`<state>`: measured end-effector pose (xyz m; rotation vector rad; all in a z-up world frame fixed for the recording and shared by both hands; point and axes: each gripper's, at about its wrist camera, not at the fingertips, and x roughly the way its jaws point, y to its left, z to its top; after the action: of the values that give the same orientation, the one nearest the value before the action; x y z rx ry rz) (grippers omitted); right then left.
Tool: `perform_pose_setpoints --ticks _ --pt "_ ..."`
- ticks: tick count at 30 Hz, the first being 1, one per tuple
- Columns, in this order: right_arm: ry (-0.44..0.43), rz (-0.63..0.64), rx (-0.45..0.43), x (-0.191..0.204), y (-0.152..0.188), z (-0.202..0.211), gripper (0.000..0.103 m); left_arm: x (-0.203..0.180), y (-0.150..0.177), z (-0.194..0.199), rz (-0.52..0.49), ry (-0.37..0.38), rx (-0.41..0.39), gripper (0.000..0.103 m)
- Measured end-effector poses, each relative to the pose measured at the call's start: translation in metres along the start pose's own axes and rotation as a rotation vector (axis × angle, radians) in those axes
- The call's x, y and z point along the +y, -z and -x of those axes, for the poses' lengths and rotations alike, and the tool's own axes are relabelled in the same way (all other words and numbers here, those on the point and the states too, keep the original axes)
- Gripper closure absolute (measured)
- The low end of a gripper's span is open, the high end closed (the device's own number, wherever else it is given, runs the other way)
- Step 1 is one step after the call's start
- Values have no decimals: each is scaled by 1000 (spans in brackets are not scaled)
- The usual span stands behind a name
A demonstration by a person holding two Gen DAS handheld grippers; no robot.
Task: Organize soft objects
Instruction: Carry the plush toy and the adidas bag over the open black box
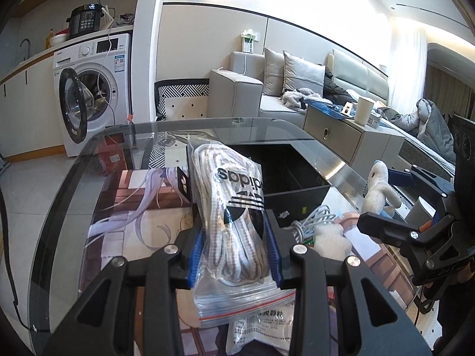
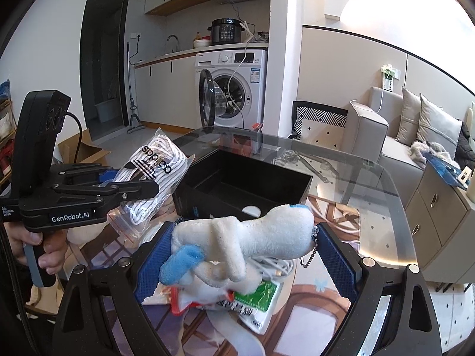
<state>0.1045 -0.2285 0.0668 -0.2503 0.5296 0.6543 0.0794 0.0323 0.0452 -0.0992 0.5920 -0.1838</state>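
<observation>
Left gripper (image 1: 234,255) clamped on a clear zip bag of white striped laces (image 1: 228,207), held above the glass table (image 1: 74,178) just near of the open black rectangular box (image 2: 246,184); right gripper (image 2: 243,255) spread wide yet pressed on both sides of a white plush toy with blue ear and bead chain (image 2: 243,237), also lifted near the box. Best carried one at a time over the box mouth, bag first, lowered inside before letting go. Worth minding the dangling chain and the white cable coil (image 1: 314,219) beneath, likely to snag.
</observation>
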Motion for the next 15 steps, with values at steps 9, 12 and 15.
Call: perform_pose_setpoints --ticks 9,12,15 --pt "15 -23 -26 -6 -18 -21 9 3 -20 -15 -2 5 -13 68" --pt "16 -21 -27 -8 -23 -31 9 4 -26 -22 -6 8 -16 68" --pt "19 -12 -23 -10 -30 -42 9 5 -32 -29 -7 15 -19 68"
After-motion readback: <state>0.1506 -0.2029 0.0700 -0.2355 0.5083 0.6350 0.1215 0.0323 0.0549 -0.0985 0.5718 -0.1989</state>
